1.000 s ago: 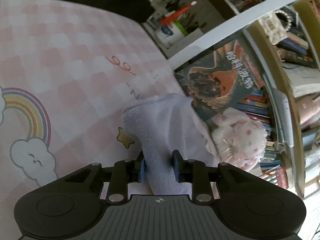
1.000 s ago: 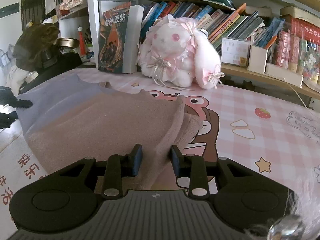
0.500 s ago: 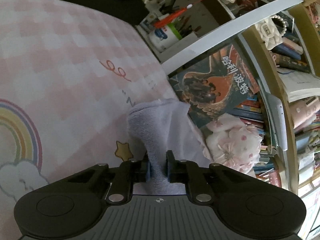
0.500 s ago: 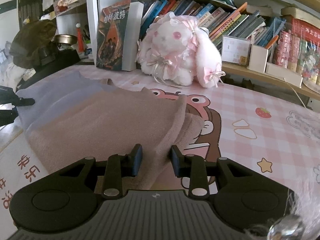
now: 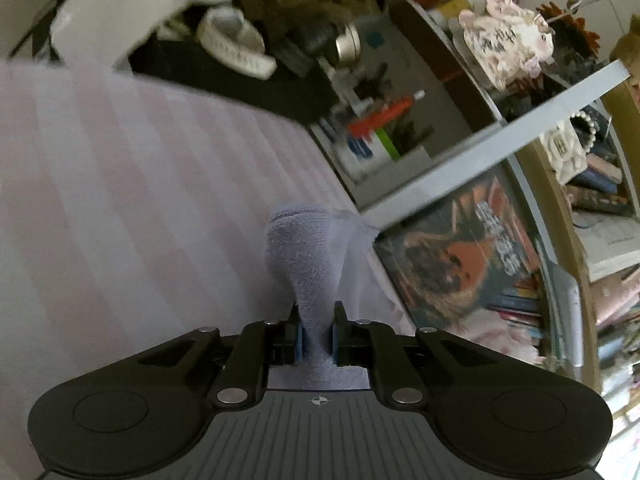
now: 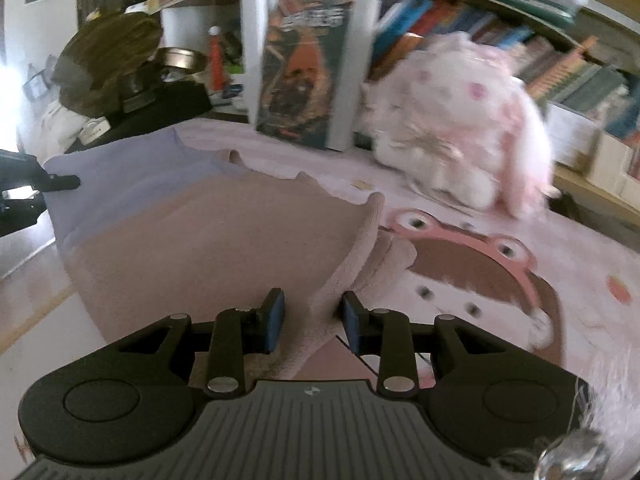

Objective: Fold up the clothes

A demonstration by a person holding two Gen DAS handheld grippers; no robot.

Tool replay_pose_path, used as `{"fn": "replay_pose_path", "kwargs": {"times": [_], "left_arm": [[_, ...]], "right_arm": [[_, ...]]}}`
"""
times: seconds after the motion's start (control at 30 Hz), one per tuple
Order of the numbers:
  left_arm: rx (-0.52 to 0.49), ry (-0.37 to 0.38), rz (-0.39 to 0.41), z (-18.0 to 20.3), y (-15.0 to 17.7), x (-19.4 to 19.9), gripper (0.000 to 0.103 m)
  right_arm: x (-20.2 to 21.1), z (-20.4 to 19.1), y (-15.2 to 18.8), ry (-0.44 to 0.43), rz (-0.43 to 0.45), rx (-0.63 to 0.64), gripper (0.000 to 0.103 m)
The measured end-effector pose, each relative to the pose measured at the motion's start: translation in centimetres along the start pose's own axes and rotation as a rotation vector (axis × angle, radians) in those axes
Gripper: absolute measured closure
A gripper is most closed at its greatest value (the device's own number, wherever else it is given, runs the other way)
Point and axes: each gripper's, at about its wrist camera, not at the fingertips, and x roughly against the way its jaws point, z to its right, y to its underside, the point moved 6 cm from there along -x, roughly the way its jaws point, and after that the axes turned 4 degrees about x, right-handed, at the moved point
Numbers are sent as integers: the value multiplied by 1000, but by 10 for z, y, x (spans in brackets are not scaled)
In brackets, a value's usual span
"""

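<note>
1. The left gripper (image 5: 316, 338) has its fingers (image 5: 297, 340) clamped narrowly on a lavender corner of the cloth (image 5: 308, 256). The cloth rises from the pads toward 12 o'clock in a bunched, upright fold.
2. In the left view the pink checked bench (image 5: 140, 208) lies open from 8 to 11 o'clock of that fold. Its far edge runs along a dark clutter at 12 o'clock.
3. At 2 to 3 o'clock of the fold a white shelf post (image 5: 500, 148) and a book (image 5: 460, 264) stand close, leaving little room on that side.
4. The right gripper (image 6: 314, 320) has its fingers (image 6: 274, 320) set moderately wide, with a ridge of the cloth's pink part (image 6: 224, 252) standing between them. Whether the pads touch it cannot be told.
5. In the right view the cloth lies spread from 9 to 12 o'clock of the gripper, lavender at its far left edge, where the left gripper's dark tips (image 6: 36, 184) meet it.
6. A plush toy (image 6: 460, 132) and the book (image 6: 304, 72) stand at the bench's back edge, 12 to 1 o'clock. The printed bench (image 6: 592, 264) at 2 to 3 o'clock is open.
</note>
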Motion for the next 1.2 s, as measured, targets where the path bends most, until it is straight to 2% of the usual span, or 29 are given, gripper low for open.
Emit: {"fn": "replay_pose_path", "kwargs": {"times": [0.2, 0.33, 0.43, 0.47, 0.73, 0.83, 1.03, 1.2], "left_arm": [[-7, -19, 29, -12, -25, 1, 93], [-16, -29, 27, -15, -30, -2, 93], [-22, -27, 24, -16, -30, -1, 93], [-20, -26, 23, -16, -31, -1, 93], [-27, -34, 29, -11, -30, 1, 93], [-51, -39, 41, -3, -29, 5, 93], [-171, -11, 76, 36, -24, 20, 94], [-325, 47, 95, 91, -7, 37, 94]], "right_arm": [[-25, -21, -18, -31, 19, 10, 73], [-21, -27, -17, -54, 40, 48, 71], [-11, -30, -12, -74, 54, 93, 51], [-7, -31, -10, -81, 59, 107, 49], [19, -40, 3, -137, 98, 224, 53], [17, -36, 4, -169, 81, 172, 57], [9, -24, 10, -252, 45, 32, 61], [9, -23, 12, -262, 47, 6, 61]]}}
